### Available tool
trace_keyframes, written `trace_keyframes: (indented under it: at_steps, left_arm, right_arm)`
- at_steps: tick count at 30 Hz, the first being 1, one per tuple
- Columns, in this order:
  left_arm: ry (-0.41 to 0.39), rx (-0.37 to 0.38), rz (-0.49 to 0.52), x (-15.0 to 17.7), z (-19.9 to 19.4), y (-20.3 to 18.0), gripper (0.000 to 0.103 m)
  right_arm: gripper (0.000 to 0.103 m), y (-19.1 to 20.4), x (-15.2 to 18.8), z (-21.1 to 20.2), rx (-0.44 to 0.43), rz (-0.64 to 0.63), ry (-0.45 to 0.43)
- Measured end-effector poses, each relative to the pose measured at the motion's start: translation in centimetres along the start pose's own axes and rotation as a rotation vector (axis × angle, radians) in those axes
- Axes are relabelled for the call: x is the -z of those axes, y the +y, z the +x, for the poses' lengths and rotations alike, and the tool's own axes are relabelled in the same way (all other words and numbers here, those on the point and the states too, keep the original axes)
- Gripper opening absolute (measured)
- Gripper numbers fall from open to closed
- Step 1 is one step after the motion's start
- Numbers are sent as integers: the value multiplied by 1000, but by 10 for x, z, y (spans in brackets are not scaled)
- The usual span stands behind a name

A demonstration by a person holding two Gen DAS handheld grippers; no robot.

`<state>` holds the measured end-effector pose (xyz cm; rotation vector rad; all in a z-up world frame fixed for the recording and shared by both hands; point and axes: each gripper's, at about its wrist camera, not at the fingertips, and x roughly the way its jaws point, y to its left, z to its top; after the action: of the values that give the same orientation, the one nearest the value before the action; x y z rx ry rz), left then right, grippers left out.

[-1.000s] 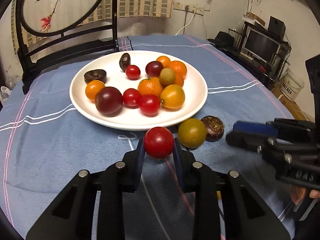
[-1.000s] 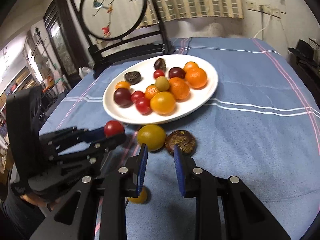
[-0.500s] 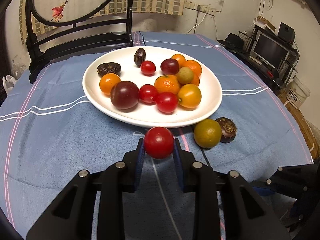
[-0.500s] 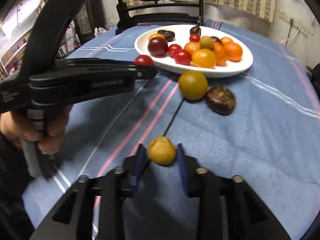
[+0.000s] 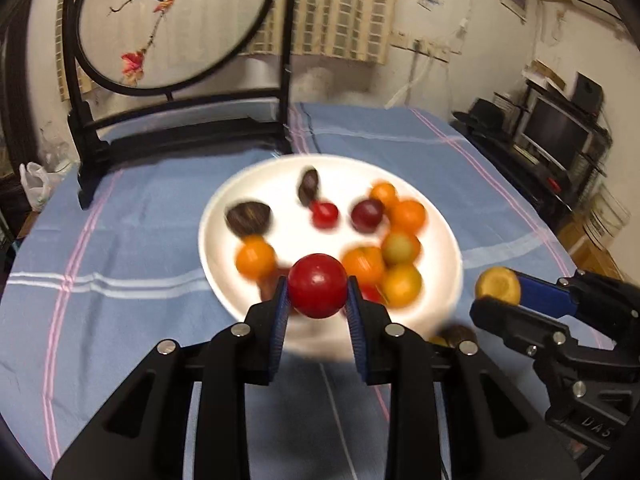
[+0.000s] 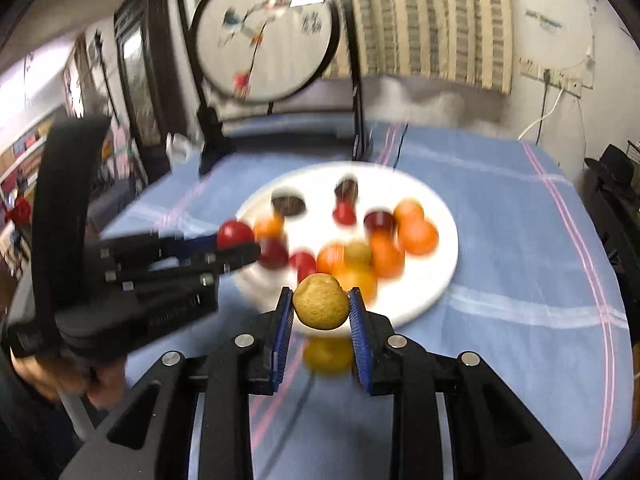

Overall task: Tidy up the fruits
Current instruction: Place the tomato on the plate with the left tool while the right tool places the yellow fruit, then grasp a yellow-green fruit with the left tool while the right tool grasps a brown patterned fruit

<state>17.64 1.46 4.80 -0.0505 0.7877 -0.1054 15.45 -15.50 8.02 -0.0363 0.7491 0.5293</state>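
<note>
Red fruit [image 5: 317, 286] clamped in left gripper [image 5: 317, 300]; yellow fruit [image 6: 320, 301] clamped in right gripper [image 6: 321, 312], both angled down over plate [image 5: 448, 248].

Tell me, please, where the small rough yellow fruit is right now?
The yellow fruit is clamped between the right gripper's jaws, raised off the blue cloth just before the near rim of the white plate, right of the left gripper's red tomato.
</note>
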Motion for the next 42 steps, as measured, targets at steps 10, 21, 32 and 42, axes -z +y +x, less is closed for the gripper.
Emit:
trace_keyframes:
  at_steps: [10, 21, 32, 42]
  left_arm:
    - [44, -87, -56, -34, 48, 25, 28]
    - [-46, -46, -68, -26, 12, 10, 56]
    - [38, 51, 41, 33, -1, -33, 57]
    - [57, 72, 6, 62, 4, -21, 74]
  right_arm:
    - [35, -23, -28, 78, -70, 205, 63]
    - [55, -56, -2, 35, -83, 241, 21]
    - [55, -70, 51, 7, -1, 136, 115]
    - [55, -45, 81, 28, 73, 31, 221]
